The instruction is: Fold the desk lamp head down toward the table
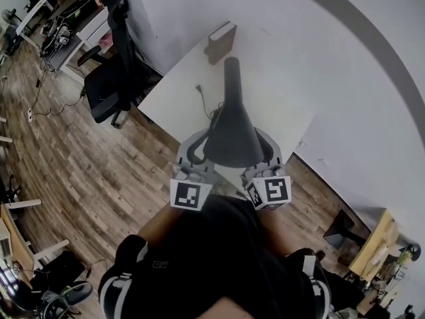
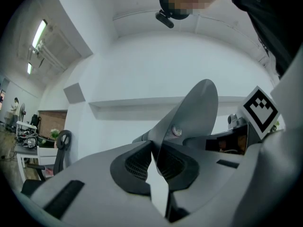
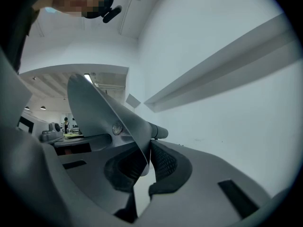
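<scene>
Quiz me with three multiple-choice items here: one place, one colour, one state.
1. Where on the table does the brown box stand? A far corner B near edge C centre
2. The lamp shade is: A red B dark grey C yellow
3. The right gripper is: A open and empty B shut on nothing C shut on the lamp shade's rim
Answers: 1 A, it stands at the corner beyond the lamp shade. 2 B, dark in every view. 3 C, its jaws pinch the thin rim.
</scene>
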A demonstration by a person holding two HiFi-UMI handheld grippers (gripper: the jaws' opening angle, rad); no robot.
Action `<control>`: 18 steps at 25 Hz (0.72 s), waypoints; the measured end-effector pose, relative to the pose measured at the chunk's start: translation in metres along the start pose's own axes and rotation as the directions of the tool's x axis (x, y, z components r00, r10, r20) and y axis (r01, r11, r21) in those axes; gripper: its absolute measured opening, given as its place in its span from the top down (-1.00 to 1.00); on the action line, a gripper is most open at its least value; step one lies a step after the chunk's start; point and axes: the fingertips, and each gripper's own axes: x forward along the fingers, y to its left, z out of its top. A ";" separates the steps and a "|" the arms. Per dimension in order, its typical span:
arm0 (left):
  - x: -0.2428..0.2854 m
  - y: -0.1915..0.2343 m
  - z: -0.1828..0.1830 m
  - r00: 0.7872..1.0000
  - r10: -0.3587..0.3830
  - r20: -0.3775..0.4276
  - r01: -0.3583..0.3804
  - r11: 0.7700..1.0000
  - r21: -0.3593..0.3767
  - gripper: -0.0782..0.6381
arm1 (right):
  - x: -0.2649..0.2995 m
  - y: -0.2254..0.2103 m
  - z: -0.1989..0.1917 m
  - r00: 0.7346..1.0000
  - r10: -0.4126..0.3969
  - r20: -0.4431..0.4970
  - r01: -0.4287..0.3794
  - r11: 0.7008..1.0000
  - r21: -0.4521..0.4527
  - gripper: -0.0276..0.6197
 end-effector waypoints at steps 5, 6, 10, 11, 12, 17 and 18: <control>-0.002 0.001 -0.018 1.000 -0.002 -0.021 0.002 1.000 -0.007 0.68 | 0.002 -0.003 -0.018 0.999 -0.006 -0.032 0.005 1.000 -0.004 0.85; -0.001 0.001 -0.022 1.000 -0.003 -0.025 0.003 1.000 0.000 0.68 | 0.003 -0.003 -0.022 0.999 -0.007 -0.037 0.007 1.000 -0.007 0.85; -0.001 0.001 -0.036 0.999 -0.003 -0.035 0.004 1.000 0.018 0.67 | 0.006 -0.006 -0.037 0.998 -0.014 -0.054 0.014 1.000 -0.013 0.84; -0.002 0.001 -0.038 0.999 -0.001 -0.033 0.002 1.000 0.019 0.67 | 0.005 -0.007 -0.039 0.998 -0.016 -0.057 0.015 1.000 -0.014 0.84; -0.002 0.001 -0.039 1.000 0.001 -0.030 0.000 1.000 0.021 0.67 | 0.005 -0.006 -0.041 0.998 -0.017 -0.059 0.016 1.000 -0.017 0.84; -0.002 0.003 -0.040 1.000 -0.003 -0.029 0.004 0.999 0.035 0.67 | 0.007 -0.006 -0.042 0.998 -0.017 -0.062 0.015 0.999 -0.038 0.84; -0.002 0.003 -0.041 1.000 -0.004 -0.030 0.005 0.999 0.037 0.67 | 0.006 -0.006 -0.042 0.998 -0.020 -0.067 0.017 0.999 -0.047 0.83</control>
